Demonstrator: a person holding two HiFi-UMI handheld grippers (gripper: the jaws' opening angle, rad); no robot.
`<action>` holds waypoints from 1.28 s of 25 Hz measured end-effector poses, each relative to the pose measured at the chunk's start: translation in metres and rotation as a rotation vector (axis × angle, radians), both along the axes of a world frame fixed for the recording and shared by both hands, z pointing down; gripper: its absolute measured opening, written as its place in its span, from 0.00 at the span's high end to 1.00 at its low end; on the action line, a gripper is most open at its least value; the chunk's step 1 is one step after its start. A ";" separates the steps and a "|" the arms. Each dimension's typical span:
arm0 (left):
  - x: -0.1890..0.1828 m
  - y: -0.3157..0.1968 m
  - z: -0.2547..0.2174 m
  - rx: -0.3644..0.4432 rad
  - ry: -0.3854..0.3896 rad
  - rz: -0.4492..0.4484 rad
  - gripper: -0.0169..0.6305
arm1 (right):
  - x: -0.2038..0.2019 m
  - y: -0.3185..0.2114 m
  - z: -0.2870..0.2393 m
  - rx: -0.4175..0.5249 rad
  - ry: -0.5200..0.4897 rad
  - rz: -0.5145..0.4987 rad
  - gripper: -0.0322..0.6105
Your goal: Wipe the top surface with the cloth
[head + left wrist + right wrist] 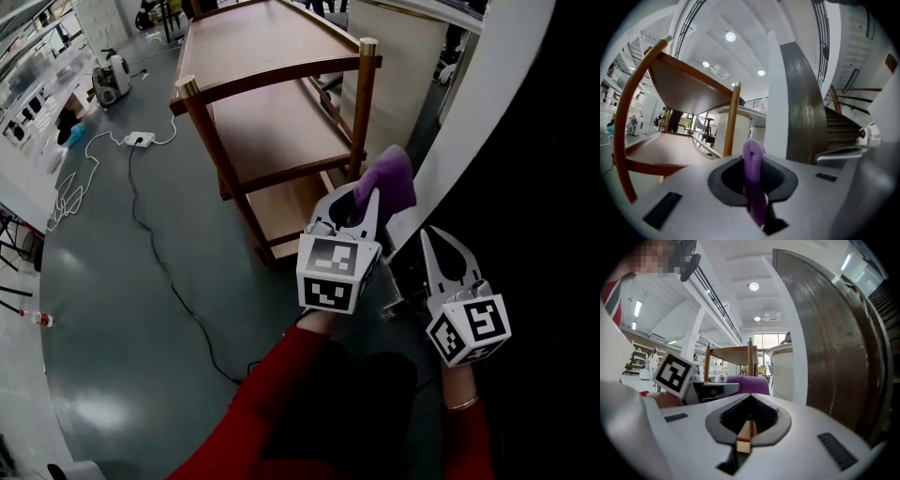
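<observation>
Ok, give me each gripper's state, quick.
Left gripper: shut on the cloth.
Right gripper: shut, nothing in it.

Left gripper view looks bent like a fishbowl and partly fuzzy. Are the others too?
Left gripper view: wide lens bows the cart leg, and the near purple cloth is soft. Right gripper view: same round black border. Head view: straighter, with glare on the floor.
</observation>
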State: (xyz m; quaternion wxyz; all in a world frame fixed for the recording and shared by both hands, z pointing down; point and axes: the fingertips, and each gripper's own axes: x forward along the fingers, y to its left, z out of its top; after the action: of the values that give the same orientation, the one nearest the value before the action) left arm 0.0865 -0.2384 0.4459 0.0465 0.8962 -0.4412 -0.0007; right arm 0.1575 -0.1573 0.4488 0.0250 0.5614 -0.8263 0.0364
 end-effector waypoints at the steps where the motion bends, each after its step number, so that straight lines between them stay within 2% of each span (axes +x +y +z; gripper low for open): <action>1: -0.001 -0.007 0.004 -0.009 -0.003 -0.029 0.90 | 0.002 0.002 0.000 -0.001 -0.001 0.004 0.94; 4: -0.018 -0.020 0.012 -0.015 -0.019 -0.110 0.90 | 0.003 0.005 0.004 -0.003 -0.005 -0.002 0.94; 7: -0.058 -0.023 0.019 -0.027 -0.039 -0.189 0.90 | -0.007 0.001 0.008 -0.007 -0.008 -0.032 0.94; 14: -0.216 0.005 0.037 -0.037 -0.085 -0.451 0.90 | -0.039 -0.018 0.016 -0.018 0.010 -0.105 0.94; 16: -0.251 0.010 0.043 -0.049 -0.097 -0.507 0.90 | -0.046 -0.021 0.019 -0.017 0.016 -0.119 0.94; 20: -0.274 0.010 0.053 -0.060 -0.122 -0.543 0.90 | -0.058 -0.025 0.026 -0.025 0.012 -0.136 0.94; 22: -0.270 0.011 0.057 -0.057 -0.138 -0.534 0.90 | -0.059 -0.025 0.028 -0.024 0.015 -0.138 0.94; 24: -0.247 0.022 0.067 -0.052 -0.176 -0.471 0.90 | -0.056 -0.024 0.032 -0.028 0.021 -0.135 0.94; 26: -0.197 0.039 0.087 -0.043 -0.222 -0.327 0.90 | -0.050 -0.022 0.040 -0.037 0.028 -0.131 0.94; 28: -0.131 0.048 0.114 -0.040 -0.239 -0.149 0.90 | -0.039 -0.020 0.049 -0.047 0.038 -0.118 0.94; 30: -0.070 0.045 0.141 -0.059 -0.219 -0.006 0.90 | -0.025 -0.018 0.059 -0.069 0.045 -0.088 0.94; 32: -0.022 0.033 0.168 -0.090 -0.199 0.078 0.90 | -0.011 -0.015 0.068 -0.092 0.044 -0.062 0.94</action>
State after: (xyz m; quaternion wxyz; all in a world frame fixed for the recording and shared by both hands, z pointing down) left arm 0.0646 -0.2055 0.6137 0.0426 0.9054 -0.4080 0.1097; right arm 0.1462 -0.1726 0.5165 0.0701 0.5344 -0.8401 0.0612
